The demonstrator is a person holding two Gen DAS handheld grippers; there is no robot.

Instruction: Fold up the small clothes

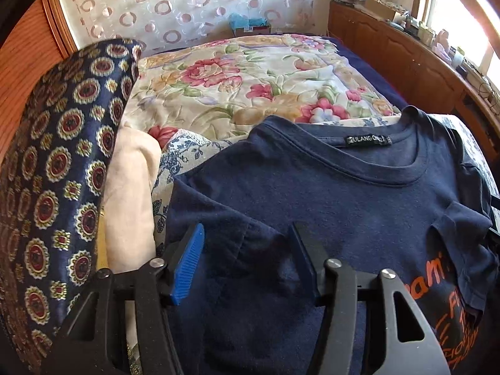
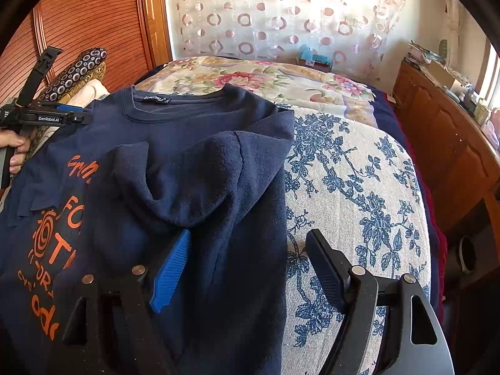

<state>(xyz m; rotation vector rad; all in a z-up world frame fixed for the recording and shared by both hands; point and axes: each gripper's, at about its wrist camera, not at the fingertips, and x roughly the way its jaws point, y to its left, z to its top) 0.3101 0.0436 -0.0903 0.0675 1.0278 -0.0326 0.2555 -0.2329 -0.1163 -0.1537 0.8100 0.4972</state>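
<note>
Now, left wrist view: the navy T-shirt (image 1: 343, 200) lies front-up on the blue-flowered cloth (image 1: 175, 162), collar away from us, both sleeves turned in over the chest, probably to square up the sides. The left gripper (image 1: 247, 262) hangs over the near sleeve, jaws spread, pinching nothing. Over to the right wrist view: the right gripper (image 2: 247, 265) is spread wide too, straddling the shirt's side edge, likely lining up for the next fold. The folded-in sleeve (image 2: 200, 168) bunches up just ahead.

bed (image 2: 359, 168) in blue-floral cover, navy t-shirt (image 2: 193, 131), floral quilt (image 1: 250, 78)
</note>
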